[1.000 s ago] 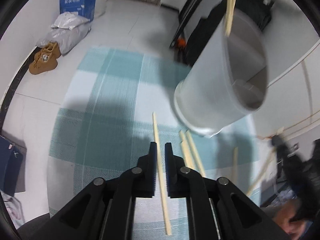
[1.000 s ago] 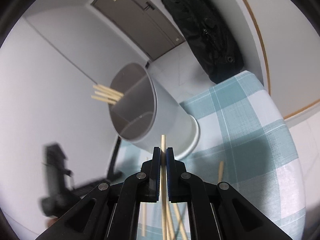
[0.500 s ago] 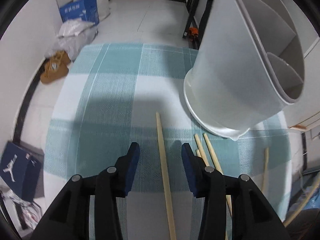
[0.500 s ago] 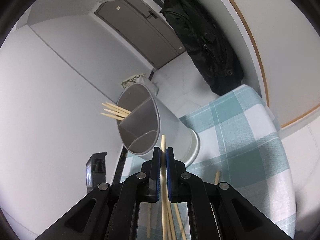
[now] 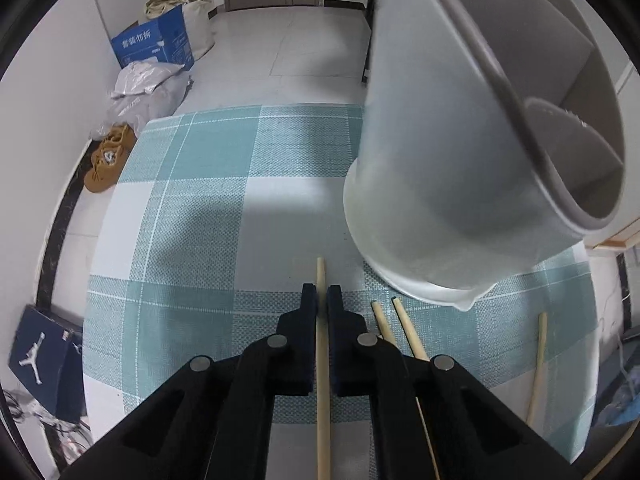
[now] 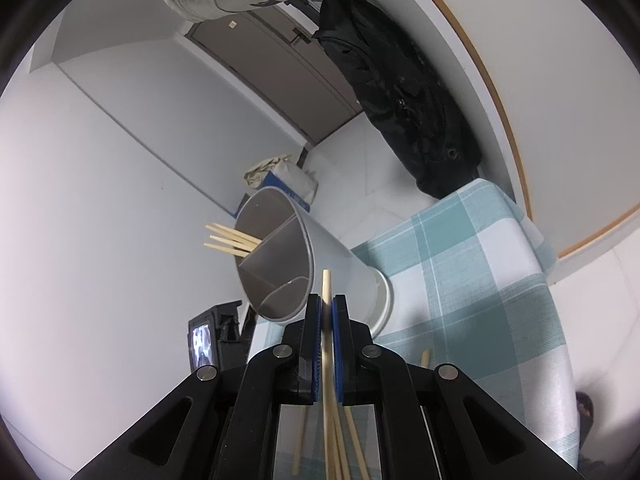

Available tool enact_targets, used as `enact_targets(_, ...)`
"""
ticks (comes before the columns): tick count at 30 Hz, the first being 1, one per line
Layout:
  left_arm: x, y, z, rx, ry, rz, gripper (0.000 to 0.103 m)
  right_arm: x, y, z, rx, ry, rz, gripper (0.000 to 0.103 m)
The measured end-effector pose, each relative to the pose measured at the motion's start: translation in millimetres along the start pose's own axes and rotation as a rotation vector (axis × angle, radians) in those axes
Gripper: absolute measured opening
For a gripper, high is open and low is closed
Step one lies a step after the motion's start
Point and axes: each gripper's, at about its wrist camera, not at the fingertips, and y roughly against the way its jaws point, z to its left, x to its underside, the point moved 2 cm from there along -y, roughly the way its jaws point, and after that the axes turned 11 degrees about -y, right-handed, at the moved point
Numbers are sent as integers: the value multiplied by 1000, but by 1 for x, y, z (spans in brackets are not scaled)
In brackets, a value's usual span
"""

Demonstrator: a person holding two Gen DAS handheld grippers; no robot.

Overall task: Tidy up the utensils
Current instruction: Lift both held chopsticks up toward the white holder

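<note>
My left gripper (image 5: pixel 322 299) is clamped on a chopstick (image 5: pixel 323 364) lying on the checked cloth (image 5: pixel 192 208), with loose sticks (image 5: pixel 404 330) just beside it. The right gripper (image 6: pixel 327 308) pinches its own chopstick (image 6: pixel 326 284) up near the grey holder (image 6: pixel 280 256). Only the right view shows the sticks already in the holder (image 6: pixel 230 240).

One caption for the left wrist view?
Left gripper shut on a chopstick beside the white utensil holder.
</note>
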Motion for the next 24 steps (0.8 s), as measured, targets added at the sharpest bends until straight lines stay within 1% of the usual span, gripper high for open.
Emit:
enact_targets(2,-2,6,4,0,24,-28,1,0,2,1,1,5,-5,5)
enact_targets(4,-2,21,7,16,54,-74,1,1,4,2,1,9,-12,5)
enact_targets(7,1,52,3,13,55,-164,1,2,6,6,0,23,-23,5)
enact_targets(8,4,67,2,9,52,-208,1,3,7,8,-3,31,-28,5)
enact_targets(11,10,97,-4,16,53,-299,1,7,11,15,-4,73,-52,5)
enact_targets(13,15,111,-8,19,52,-338,1,12,14,22,0,118,-78,5)
enact_targets(15,18,118,-7,15,45,-364,1,17,17,28,9,160,-102,5)
enact_targets(17,21,123,-8,35,40,-382,1,22,19,35,20,207,-131,5)
enact_targets(20,20,127,-3,37,30,-402,1,28,22,45,25,264,-170,5)
enact_targets(24,18,137,1,50,25,-430,1,29,27,56,12,295,-208,5)
